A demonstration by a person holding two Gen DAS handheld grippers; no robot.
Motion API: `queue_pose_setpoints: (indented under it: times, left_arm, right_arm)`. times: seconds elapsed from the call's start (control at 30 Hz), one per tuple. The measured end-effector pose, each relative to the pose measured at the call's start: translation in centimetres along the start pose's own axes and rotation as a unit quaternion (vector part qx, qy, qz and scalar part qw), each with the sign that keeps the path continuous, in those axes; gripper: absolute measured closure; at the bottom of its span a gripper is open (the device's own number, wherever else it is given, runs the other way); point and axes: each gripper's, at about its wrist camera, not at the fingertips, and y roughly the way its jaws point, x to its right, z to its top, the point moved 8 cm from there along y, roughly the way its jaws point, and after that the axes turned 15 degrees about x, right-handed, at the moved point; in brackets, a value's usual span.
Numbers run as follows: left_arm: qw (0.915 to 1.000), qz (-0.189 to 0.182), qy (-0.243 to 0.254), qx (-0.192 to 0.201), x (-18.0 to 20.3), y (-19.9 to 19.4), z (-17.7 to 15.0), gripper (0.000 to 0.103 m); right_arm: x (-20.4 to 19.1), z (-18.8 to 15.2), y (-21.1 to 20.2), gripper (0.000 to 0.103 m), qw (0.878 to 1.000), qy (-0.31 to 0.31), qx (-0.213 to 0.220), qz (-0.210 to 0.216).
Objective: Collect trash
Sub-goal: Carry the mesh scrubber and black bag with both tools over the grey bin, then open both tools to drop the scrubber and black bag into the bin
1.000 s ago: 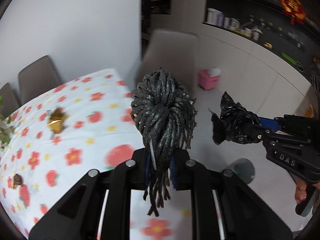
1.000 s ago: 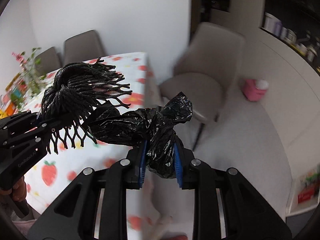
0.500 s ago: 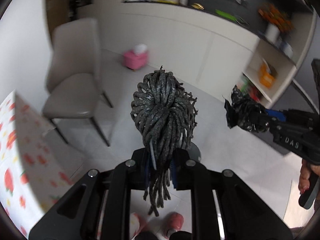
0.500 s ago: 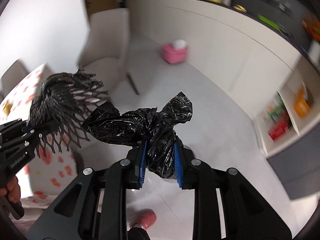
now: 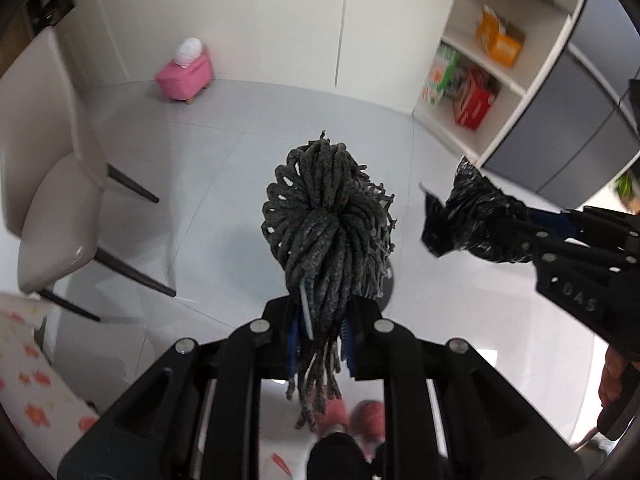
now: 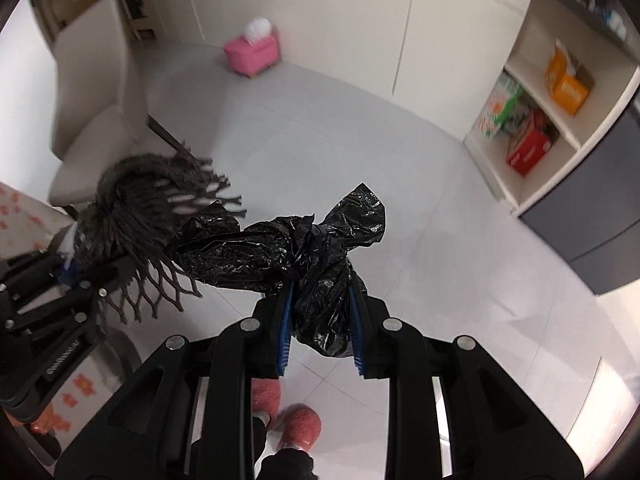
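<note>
Dark mesh netting bundle (image 5: 328, 216) beside crumpled black plastic bag (image 6: 304, 256), both aloft.

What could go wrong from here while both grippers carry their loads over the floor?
The left gripper pinches only a few strands of the grey netting bundle, so it might slip out. The black plastic bag in the right gripper trails loose folds touching the netting, which could snag.

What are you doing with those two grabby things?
A person is collecting trash with a tool in each hand. The left tool is clamped on a bundle of dark netting. The right tool is clamped on a crumpled black plastic bag. Both are held side by side in the air, pointing down at the pale tiled floor, near a chair.
</note>
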Motion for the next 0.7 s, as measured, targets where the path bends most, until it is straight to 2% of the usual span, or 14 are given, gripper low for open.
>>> queue_pose_setpoints:
  times: [0.2, 0.37, 0.4, 0.43, 0.47, 0.53, 0.7]
  left_arm:
    - [0.999, -0.01, 0.02, -0.038, -0.4, 9.7, -4.8, 0.085]
    - [0.9968, -0.02, 0.05, -0.06, 0.1, 17.8, -8.7, 0.083]
    - [0.9964, -0.028, 0.053, -0.061, 0.3, 19.1, -9.3, 0.082]
    - [0.996, -0.03, 0.055, -0.063, 0.2, 19.8, -9.6, 0.076]
    - [0.996, -0.03, 0.054, -0.064, 0.1, 20.4, -9.8, 0.06]
    - [0.9964, -0.028, 0.044, -0.067, 0.1, 21.4, -10.1, 0.048]
    - [0.9961, -0.017, 0.043, -0.075, 0.3, 21.4, -9.6, 0.047]
  right_arm:
    - [0.9, -6.7, 12.0, 0.08, 0.999, 0.007, -0.052, 0.005]
    - [0.7, -11.0, 19.5, 0.079, 0.997, -0.012, -0.076, 0.024]
    - [0.6, -11.6, 20.5, 0.078, 0.997, -0.014, -0.077, 0.027]
    - [0.6, -12.1, 21.3, 0.071, 0.996, -0.018, -0.078, 0.029]
    - [0.7, -12.3, 21.9, 0.064, 0.996, -0.021, -0.078, 0.03]
    - [0.6, -12.8, 22.4, 0.055, 0.996, -0.024, -0.076, 0.032]
    - [0.6, -12.5, 21.3, 0.051, 0.996, -0.025, -0.077, 0.035]
